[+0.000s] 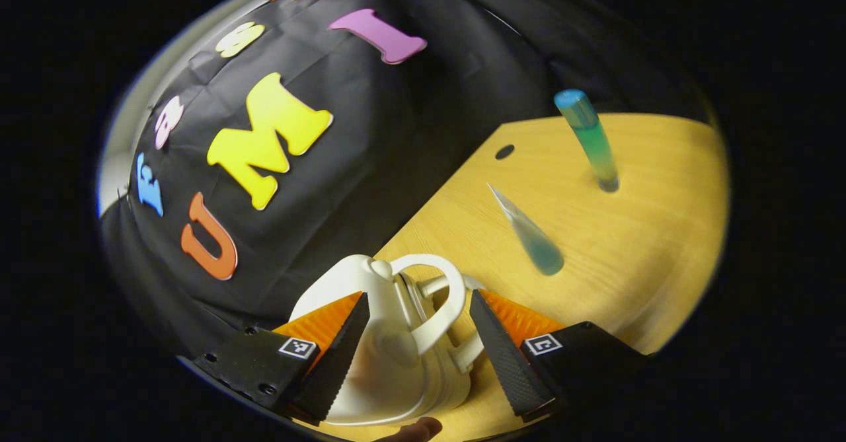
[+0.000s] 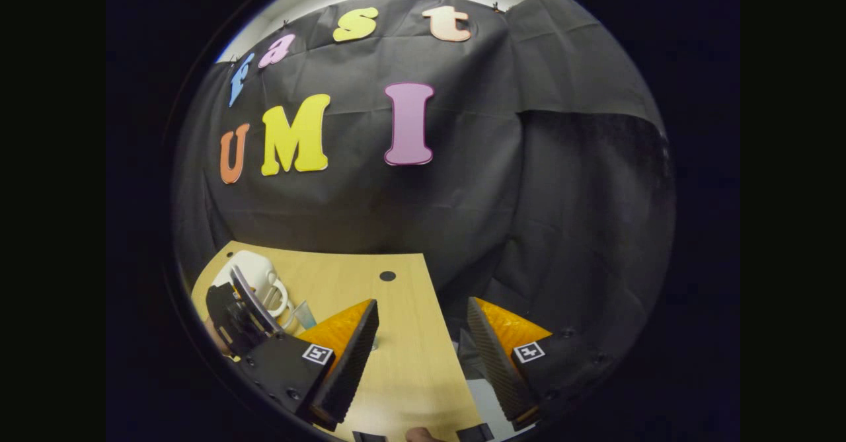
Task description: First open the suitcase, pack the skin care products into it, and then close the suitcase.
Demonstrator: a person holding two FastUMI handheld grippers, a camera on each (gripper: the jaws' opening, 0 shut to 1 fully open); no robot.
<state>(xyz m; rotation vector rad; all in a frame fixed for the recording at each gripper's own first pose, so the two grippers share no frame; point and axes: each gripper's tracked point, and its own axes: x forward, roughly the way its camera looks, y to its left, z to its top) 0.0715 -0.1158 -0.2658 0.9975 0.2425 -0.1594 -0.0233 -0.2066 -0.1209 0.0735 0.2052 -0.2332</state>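
On the wooden table (image 1: 634, 244), just ahead of my left gripper (image 1: 418, 336), stands the small white suitcase (image 1: 390, 349), and I take it as my landmark. Its shell looks closed from this angle, with the looped white handle (image 1: 439, 303) rising off its near edge; I cannot see inside it, so I cannot tell whether it holds anything. My left gripper's jaws stand wide apart, one orange-backed finger on each side of the suitcase, the handle between them; the left finger overlaps the shell and may touch it, but I cannot tell for sure, and the right finger sits clear of the handle with a gap showing. Beyond the suitcase, farther out on the table, a pale blue tube (image 1: 529, 234) with a flat crimped tip stands on its cap, and well past that a teal-capped bottle (image 1: 588, 139) with green-tinted contents stands upright. A small dark hole (image 1: 504, 152) marks the tabletop near the cloth wall behind them. In the right gripper view, the suitcase (image 2: 254, 277) sits at the far left of the table (image 2: 403, 363) with the left gripper (image 2: 238, 313) against it and the tube (image 2: 305, 313) just beside it. My right gripper (image 2: 423, 356) hangs well apart from the suitcase, above the table's edge, jaws spread wide and holding nothing.
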